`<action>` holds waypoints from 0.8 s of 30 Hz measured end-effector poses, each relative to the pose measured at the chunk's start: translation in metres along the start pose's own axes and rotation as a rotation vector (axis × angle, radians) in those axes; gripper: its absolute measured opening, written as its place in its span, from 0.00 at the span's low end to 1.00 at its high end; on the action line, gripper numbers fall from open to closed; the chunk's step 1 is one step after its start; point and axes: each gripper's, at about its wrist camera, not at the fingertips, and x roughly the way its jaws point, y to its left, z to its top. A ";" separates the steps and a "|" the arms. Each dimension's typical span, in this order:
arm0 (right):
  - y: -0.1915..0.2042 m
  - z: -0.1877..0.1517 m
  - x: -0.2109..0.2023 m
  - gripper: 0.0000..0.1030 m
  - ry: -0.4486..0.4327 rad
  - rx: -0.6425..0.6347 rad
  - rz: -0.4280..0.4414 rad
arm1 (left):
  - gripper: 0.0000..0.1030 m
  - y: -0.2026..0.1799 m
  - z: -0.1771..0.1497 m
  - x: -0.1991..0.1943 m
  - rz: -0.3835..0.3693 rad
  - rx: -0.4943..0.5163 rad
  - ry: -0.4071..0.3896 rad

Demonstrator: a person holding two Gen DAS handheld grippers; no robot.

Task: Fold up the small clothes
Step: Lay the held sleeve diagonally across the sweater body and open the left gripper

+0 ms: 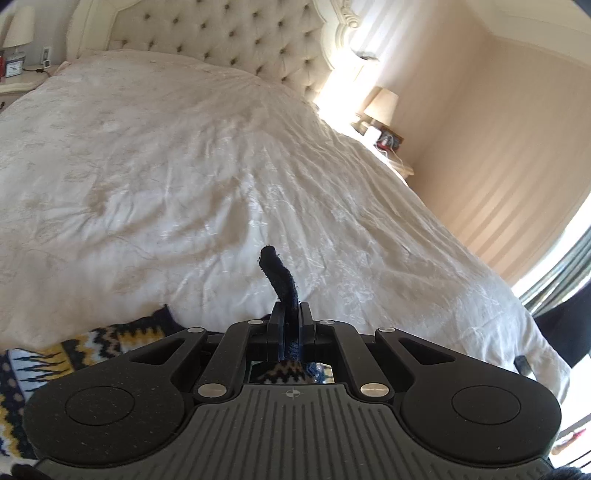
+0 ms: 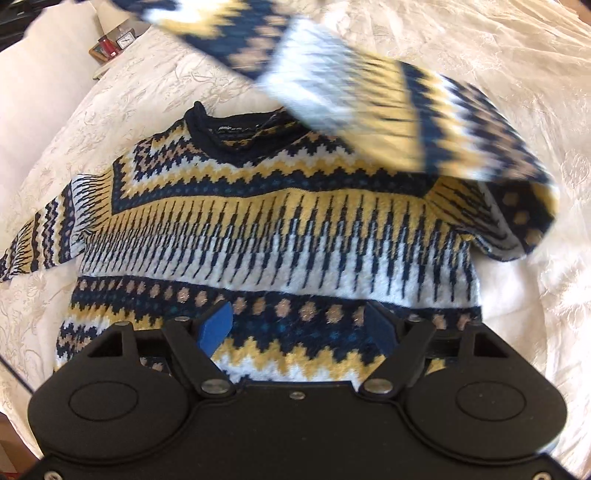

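A patterned knit sweater [image 2: 273, 236], navy, yellow & white, lies face up on a cream bedspread [image 2: 517, 55], neck hole pointing away from the right wrist cam. Its body is spread flat; one sleeve [image 2: 40, 236] stretches out at the left of the view. The other sleeve [image 2: 388, 99] is lifted off the bed and crosses above the chest toward the upper left, blurred.

Left gripper [image 1: 291, 325]: jaws clamped tight on a dark navy strip of knit, prob. the cuff [image 1: 279, 273], which sticks up beyond the fingertips. A bit of the sweater's pattern shows at the lower left of that view, w/ the bed and a tufted headboard [image 1: 229, 33] beyond.

Right gripper [image 2: 295, 325]: jaws spread wide, holding nothing, hovering over the sweater's lower band near the hem. Blue pads [image 2: 216, 326] show on the inner fingers.

Handling, as a guess: the knit looks thick, soft & floppy, fairly light, not slippery; it sags wherever unsupported and may stretch if pulled hard. Best holds are the firm ribbed edges, i.e. cuff, hem corners, neckline, rather than mid-panel, where a pinch would bunch several layers.
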 end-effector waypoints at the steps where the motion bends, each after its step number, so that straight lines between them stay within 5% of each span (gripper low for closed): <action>1: 0.003 -0.002 0.001 0.80 0.002 0.000 -0.006 | 0.06 0.010 0.000 -0.007 0.018 -0.009 -0.002; 9: 0.018 -0.016 0.011 0.81 0.019 0.013 -0.072 | 0.06 0.100 -0.029 -0.018 0.142 -0.125 0.076; 15: 0.018 -0.020 0.005 0.81 0.012 0.046 -0.107 | 0.06 0.133 -0.060 0.000 0.201 -0.150 0.145; 24: 0.008 -0.021 -0.013 0.83 -0.008 0.074 -0.130 | 0.10 0.155 -0.096 0.022 0.334 -0.046 0.243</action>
